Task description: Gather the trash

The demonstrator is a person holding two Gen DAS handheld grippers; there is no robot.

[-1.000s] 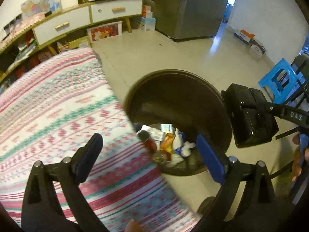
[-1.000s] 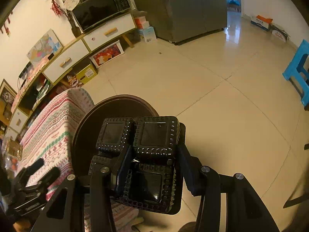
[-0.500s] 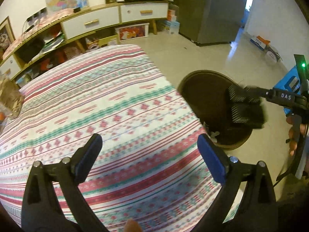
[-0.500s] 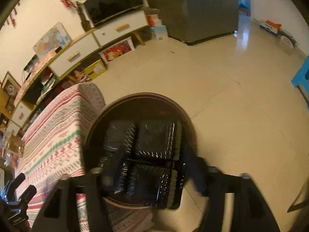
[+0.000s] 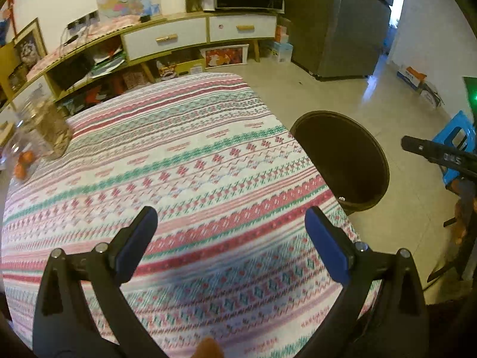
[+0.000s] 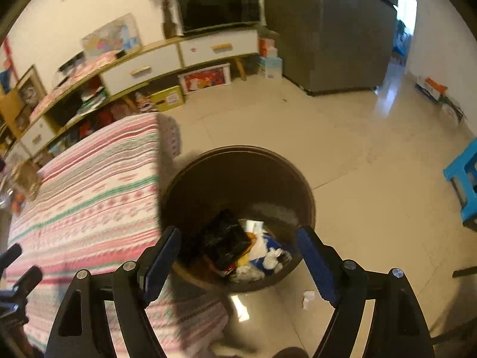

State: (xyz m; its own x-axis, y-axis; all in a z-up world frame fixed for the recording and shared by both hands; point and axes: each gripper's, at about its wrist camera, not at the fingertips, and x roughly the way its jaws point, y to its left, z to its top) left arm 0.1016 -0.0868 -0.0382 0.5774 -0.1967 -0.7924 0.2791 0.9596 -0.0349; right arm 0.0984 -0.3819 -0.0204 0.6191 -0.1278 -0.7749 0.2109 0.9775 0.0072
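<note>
- At far left of the left wrist view we note a clear bag with orange fruit on the striped tablecloth, beside a glass jar.
- We find the left gripper over the tablecloth, its jaws standing wide with nothing between them.
- To the right of the table we record the brown trash bin on the tiled floor, just beside the table's edge.
- In the right wrist view, the right gripper hangs above the bin; its jaws are opening and hold nothing.
- We see the black plastic tray lying tilted inside the bin, on top of paper and wrappers.
- A small white scrap lies on the floor just outside the bin.
- At far right stands a blue stool.
</note>
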